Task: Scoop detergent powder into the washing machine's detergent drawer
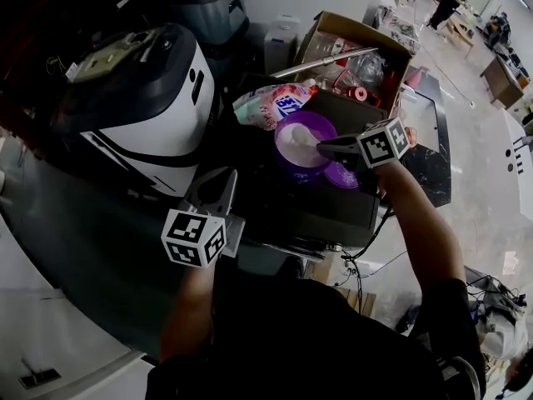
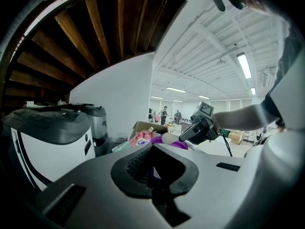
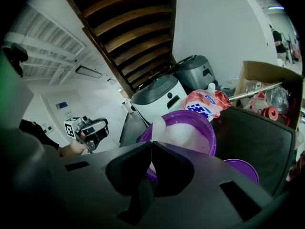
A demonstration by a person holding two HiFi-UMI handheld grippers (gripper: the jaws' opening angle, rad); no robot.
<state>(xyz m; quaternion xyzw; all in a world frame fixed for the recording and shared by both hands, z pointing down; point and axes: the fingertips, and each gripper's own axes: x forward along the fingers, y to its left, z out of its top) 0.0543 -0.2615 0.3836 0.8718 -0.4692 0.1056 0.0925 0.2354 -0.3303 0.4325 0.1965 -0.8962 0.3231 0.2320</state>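
Note:
A purple tub (image 1: 287, 162) full of white detergent powder stands on a black surface. My right gripper (image 1: 325, 147) reaches over its right rim and is shut on the handle of a white scoop (image 3: 158, 126), whose bowl sits over the powder. From the left gripper view, the scoop (image 2: 169, 138) pokes out of the right gripper (image 2: 187, 136). My left gripper (image 1: 218, 192) hangs lower left of the tub, jaws together and holding nothing, next to the white washing machine (image 1: 146, 107) with its dark grey top. I cannot make out the drawer.
The tub's purple lid (image 1: 341, 176) lies just right of it. A pink detergent pouch (image 1: 275, 102) lies behind the tub. An open cardboard box (image 1: 360, 57) of clutter stands further back. A grey appliance (image 1: 208, 7) stands behind the machine.

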